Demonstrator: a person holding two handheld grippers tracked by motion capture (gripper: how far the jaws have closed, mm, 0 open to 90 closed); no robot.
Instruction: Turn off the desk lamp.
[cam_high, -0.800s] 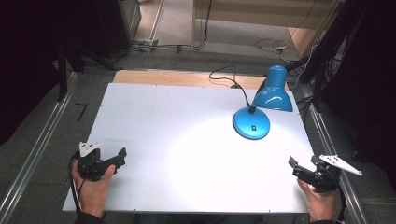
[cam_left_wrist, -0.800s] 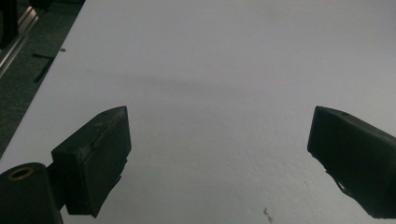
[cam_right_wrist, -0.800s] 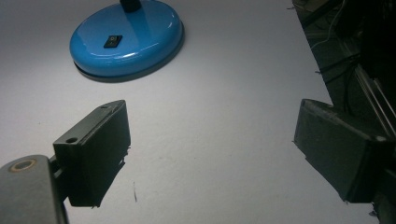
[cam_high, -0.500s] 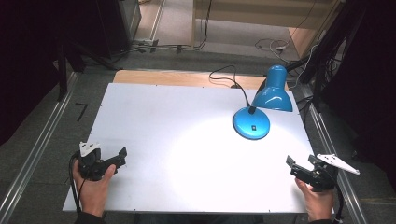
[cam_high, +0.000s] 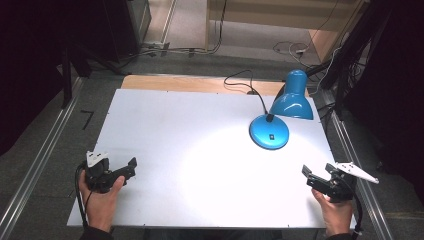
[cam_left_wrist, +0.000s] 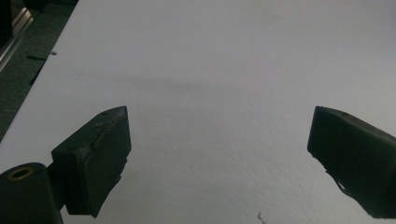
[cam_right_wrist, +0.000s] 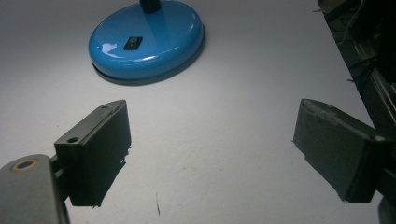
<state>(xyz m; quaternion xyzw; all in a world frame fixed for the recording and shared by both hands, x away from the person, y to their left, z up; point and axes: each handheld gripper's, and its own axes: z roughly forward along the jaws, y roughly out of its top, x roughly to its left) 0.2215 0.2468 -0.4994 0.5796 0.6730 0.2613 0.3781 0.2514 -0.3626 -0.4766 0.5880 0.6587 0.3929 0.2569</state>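
Both grippers, left (cam_high: 131, 166) and right (cam_high: 311, 176), spread fingers wide near the unlabelled blue lamp (cam_high: 272, 125).

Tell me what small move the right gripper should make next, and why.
Probably ease the right gripper forward toward the blue desk lamp's base. Its jaws stand wide open and empty, the base switch lies just ahead, and the left gripper sits far across the table.

Dim room, single lamp source
Blue desk lamp (cam_high: 291, 97) throws a bright pool on the white table (cam_high: 165, 120); surroundings near black, glare on lamp base (cam_right_wrist: 147, 39), gripper views soft.
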